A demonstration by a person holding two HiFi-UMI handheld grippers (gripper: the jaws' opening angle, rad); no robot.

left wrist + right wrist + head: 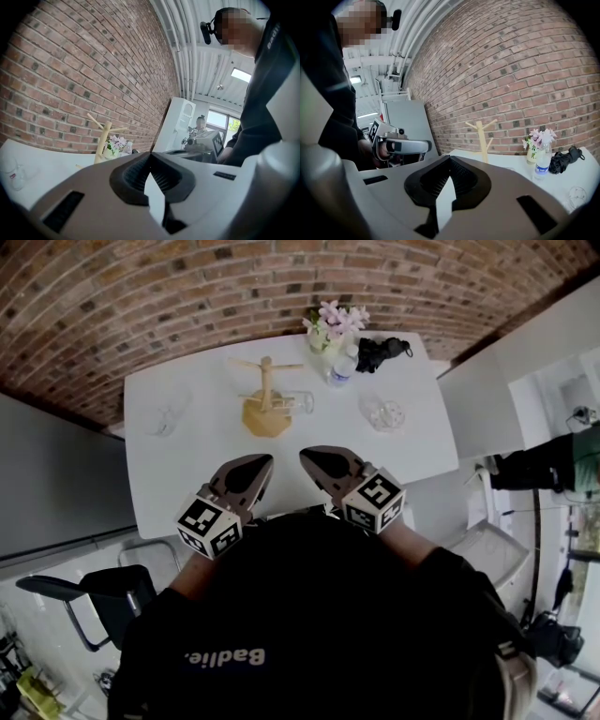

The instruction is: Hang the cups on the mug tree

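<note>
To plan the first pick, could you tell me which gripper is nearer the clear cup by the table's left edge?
Left. The left gripper sits below-right of the clear cup in the head view; the right gripper lies farther right, past the left one.

The desk point(187, 479) is plain white; the brick wall point(141, 296) past its twelve o'clock edge is red-brown with pale mortar lines; the mug tree point(268, 401) is light bare wood; the cups at ten o'clock point(163, 418) and two o'clock point(384, 414) are clear glass; the flowers point(339, 319) at one o'clock are pink and white; the bottle point(341, 367) is clear with a blue label; the left tongs point(151, 158) and right tongs point(449, 160) are grey-beige with black ribbed pads point(433, 181); their marker cubes point(208, 526) are white with black squares.
</note>
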